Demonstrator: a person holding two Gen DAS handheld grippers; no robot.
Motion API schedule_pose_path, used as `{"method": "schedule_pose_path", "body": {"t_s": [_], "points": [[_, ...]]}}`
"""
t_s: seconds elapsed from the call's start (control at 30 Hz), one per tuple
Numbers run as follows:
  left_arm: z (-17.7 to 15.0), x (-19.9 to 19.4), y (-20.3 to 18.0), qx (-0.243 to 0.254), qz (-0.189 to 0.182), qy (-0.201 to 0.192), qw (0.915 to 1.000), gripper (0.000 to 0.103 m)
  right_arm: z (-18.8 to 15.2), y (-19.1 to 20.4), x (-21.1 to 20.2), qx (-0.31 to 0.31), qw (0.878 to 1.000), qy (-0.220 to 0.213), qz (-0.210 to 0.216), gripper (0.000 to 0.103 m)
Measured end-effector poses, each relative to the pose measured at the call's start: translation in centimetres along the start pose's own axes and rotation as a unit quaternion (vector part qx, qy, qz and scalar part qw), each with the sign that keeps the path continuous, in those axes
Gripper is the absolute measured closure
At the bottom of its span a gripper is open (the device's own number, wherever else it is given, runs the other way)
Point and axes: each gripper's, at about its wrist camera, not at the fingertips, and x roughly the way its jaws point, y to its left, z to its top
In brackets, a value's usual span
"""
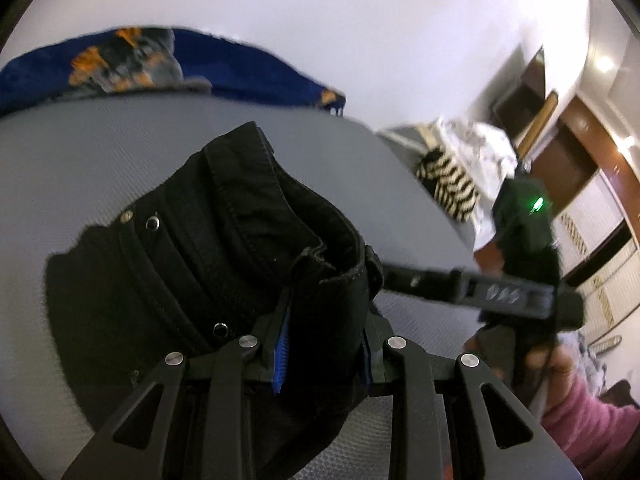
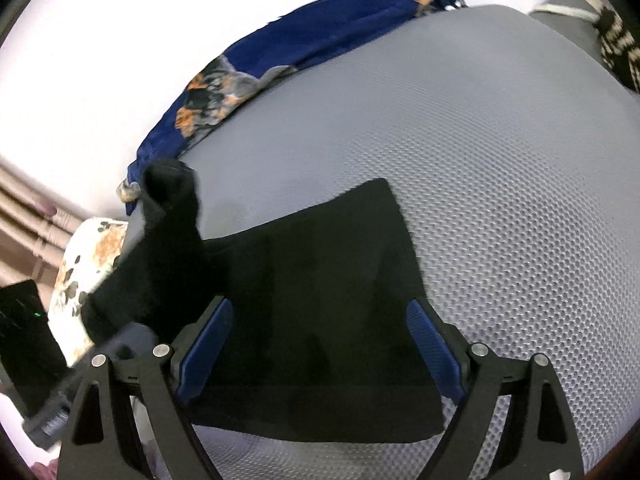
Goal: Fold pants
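The left gripper (image 1: 324, 356) is pinched narrow on the waistband end of the black pants (image 1: 224, 248), which bunch up from the frame's centre toward lower left over the grey mesh surface (image 1: 80, 152). In the right wrist view, the right gripper (image 2: 320, 344) stands wide, holding nothing, with a flat leg panel of the pants (image 2: 320, 280) lying directly between and beyond its blue pads (image 2: 208, 344). The cloth looks soft and matte, with metal snaps (image 1: 152, 223) near the waistband.
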Motion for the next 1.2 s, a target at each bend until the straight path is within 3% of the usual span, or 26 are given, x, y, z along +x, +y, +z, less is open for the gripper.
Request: {"method": "schedule_pose_path", "body": {"t_s": [0.17, 0.23, 0.37, 0.47, 0.6, 0.77, 0.9, 1.07, 1.2], "points": [[-1.4, 4.1, -0.7, 0.020, 0.038, 0.055, 0.9976, 0.073, 0.1, -1.4, 0.0, 0.009, 1.000, 0.002, 0.015, 0.015], [-1.6, 4.6, -1.5, 0.031, 0.046, 0.068, 0.9962, 0.066, -0.4, -2.5, -0.7, 0.012, 0.999, 0.007, 0.033, 0.015], [-1.3, 2.7, -3.6, 0.071, 0.014, 0.055, 0.9958, 0.045, -0.2, -3.2, 0.1, 0.013, 0.997, 0.031, 0.075, 0.016], [-1.1, 0.1, -4.0, 0.086, 0.004, 0.029, 0.9958, 0.038, 0.1, -3.5, 1.3, 0.010, 0.992, 0.056, 0.116, 0.018], [-1.2, -2.5, -1.8, 0.060, 0.026, 0.014, 0.9978, 0.038, 0.7, -3.4, 3.1, -0.002, 0.986, 0.086, 0.144, 0.025], [-1.9, -4.8, 3.8, -0.022, 0.082, 0.001, 0.9964, 0.038, 1.9, -3.4, 5.4, -0.019, 0.979, 0.119, 0.162, 0.039], [-2.8, -6.2, 7.8, -0.082, 0.148, -0.016, 0.9854, 0.038, 3.0, -2.7, 7.1, -0.041, 0.976, 0.135, 0.169, 0.043], [-4.3, -7.7, 11.5, -0.135, 0.240, -0.023, 0.9612, 0.038, 4.0, -2.1, 8.7, -0.047, 0.967, 0.147, 0.203, 0.045], [-5.6, -7.6, 13.4, -0.162, 0.278, -0.003, 0.9469, 0.038, 4.4, -1.1, 9.7, -0.050, 0.964, 0.152, 0.214, 0.060]]}}
